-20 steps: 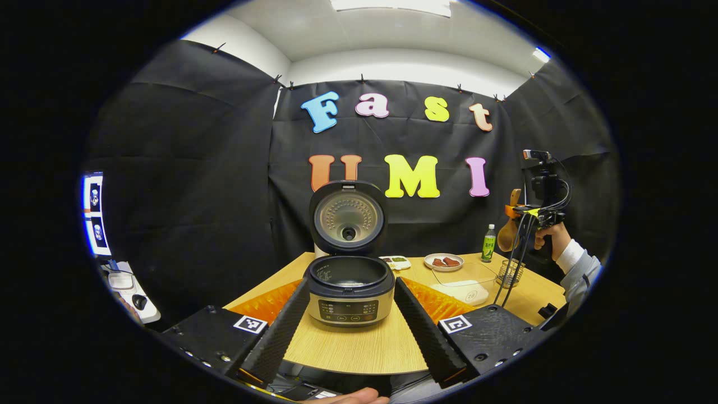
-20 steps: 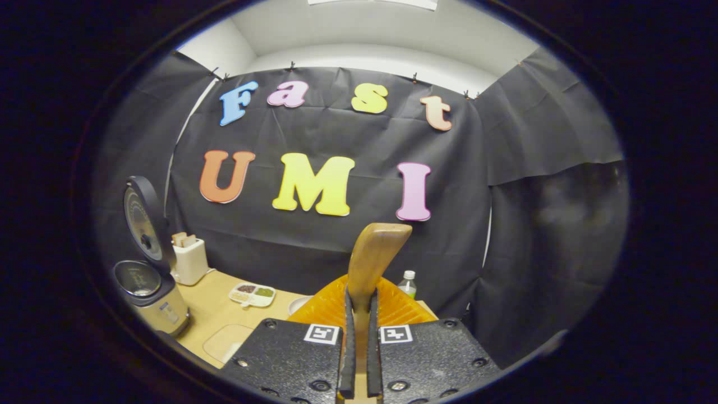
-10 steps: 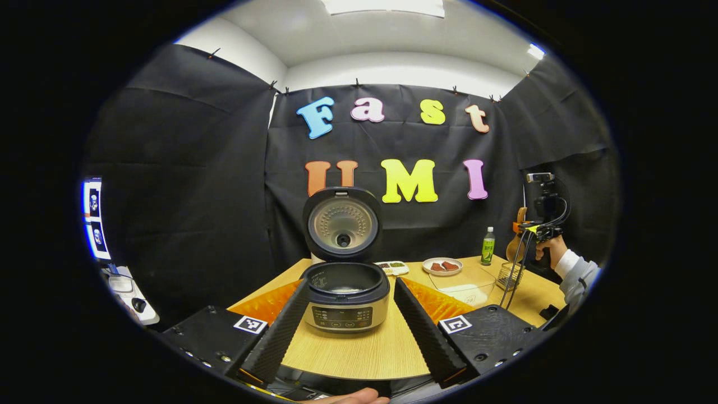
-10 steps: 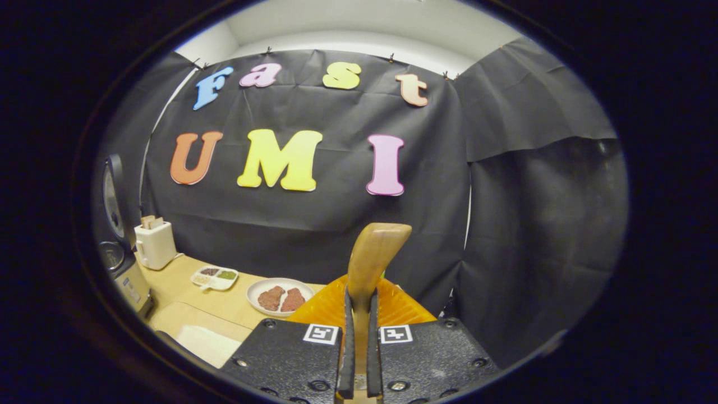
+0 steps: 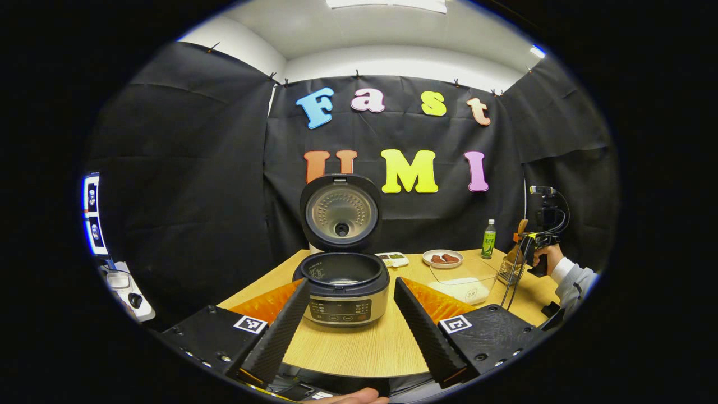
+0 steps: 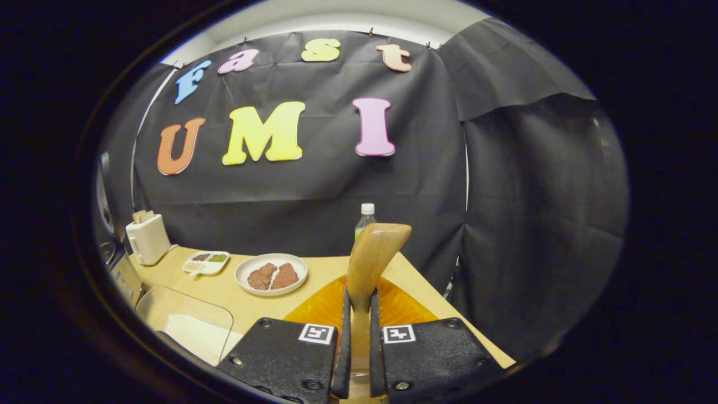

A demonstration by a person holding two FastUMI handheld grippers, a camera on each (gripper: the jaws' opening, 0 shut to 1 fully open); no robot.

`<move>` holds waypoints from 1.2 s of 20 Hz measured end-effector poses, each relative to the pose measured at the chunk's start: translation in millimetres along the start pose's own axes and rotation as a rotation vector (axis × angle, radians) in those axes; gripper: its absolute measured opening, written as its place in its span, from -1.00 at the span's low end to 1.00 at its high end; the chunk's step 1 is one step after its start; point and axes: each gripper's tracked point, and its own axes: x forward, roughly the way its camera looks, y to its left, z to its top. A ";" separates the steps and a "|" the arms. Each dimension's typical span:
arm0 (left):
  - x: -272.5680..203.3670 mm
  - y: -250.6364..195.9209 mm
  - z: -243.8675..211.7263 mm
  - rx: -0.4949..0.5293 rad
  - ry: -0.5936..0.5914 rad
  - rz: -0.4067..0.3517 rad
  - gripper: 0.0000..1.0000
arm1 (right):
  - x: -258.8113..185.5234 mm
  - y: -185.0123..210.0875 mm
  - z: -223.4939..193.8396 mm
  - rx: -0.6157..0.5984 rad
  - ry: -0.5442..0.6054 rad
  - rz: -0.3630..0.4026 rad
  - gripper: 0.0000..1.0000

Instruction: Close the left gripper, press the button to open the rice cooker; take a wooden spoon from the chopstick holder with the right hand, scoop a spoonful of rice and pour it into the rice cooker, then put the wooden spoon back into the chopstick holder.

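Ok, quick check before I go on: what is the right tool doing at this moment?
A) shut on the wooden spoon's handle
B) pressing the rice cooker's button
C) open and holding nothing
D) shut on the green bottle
A: in the right gripper view the right tool has both fingers pressed on the wooden spoon, whose handle stands up between them, well apart from the open rice cooker.

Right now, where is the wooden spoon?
The wooden spoon is clamped between the right gripper's fingers, handle end pointing up in the right gripper view; in the left gripper view it is at the table's right end, over the wire chopstick holder.
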 end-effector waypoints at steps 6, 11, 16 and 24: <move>-0.1 -2.5 -2.3 0.004 0.012 -0.005 0.92 | 4.5 -5.2 -3.8 0.001 0.029 -0.006 -0.51; -0.5 -8.0 -1.1 -0.001 0.013 -0.014 0.93 | -6.5 -0.5 14.0 -0.010 0.009 0.005 0.05; 2.0 -11.2 5.3 0.010 0.002 -0.027 0.92 | -32.7 -4.0 51.1 -0.014 -0.051 -0.025 1.00; 27.4 -14.6 30.5 -0.002 -0.008 -0.033 0.92 | -101.0 12.9 116.9 -0.017 -0.148 -0.003 1.00</move>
